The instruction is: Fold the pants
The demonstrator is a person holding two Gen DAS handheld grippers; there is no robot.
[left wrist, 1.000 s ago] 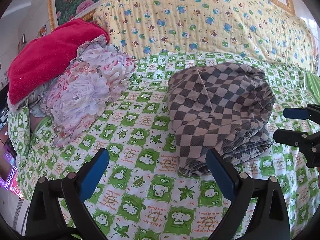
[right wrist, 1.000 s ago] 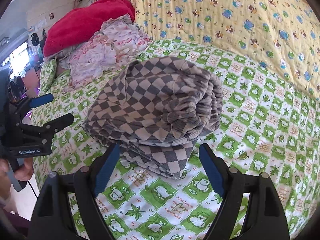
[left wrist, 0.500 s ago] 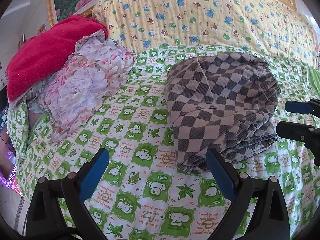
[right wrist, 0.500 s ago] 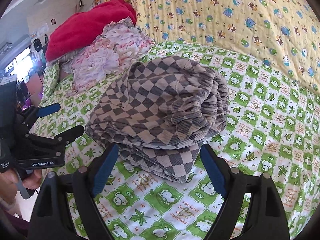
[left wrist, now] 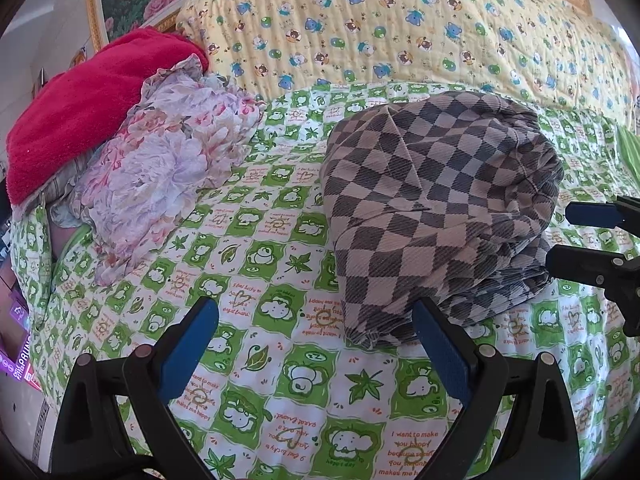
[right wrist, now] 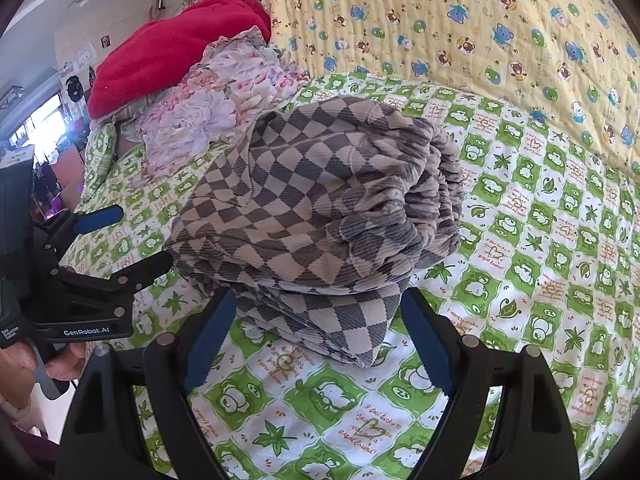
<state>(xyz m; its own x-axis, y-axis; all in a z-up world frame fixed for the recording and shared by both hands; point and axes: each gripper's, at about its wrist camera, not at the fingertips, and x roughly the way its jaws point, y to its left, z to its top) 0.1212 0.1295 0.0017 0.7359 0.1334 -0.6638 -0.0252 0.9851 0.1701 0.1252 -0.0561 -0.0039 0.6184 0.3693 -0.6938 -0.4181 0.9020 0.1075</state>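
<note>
The checkered pants (left wrist: 436,208) sit folded in a thick bundle on the green-and-white bed sheet (left wrist: 280,320), gathered waistband turned toward 3 o'clock in the right wrist view. The left tool (left wrist: 316,344) hangs with its blue pads spread wide, gripping nothing, the bundle's near corner just off its 1 o'clock. The right tool (right wrist: 316,340) is equally wide open and empty, the bundle's lower corner between its fingers; a floral cloth (left wrist: 168,176) and red blanket (left wrist: 88,104) lie at 10 o'clock.
</note>
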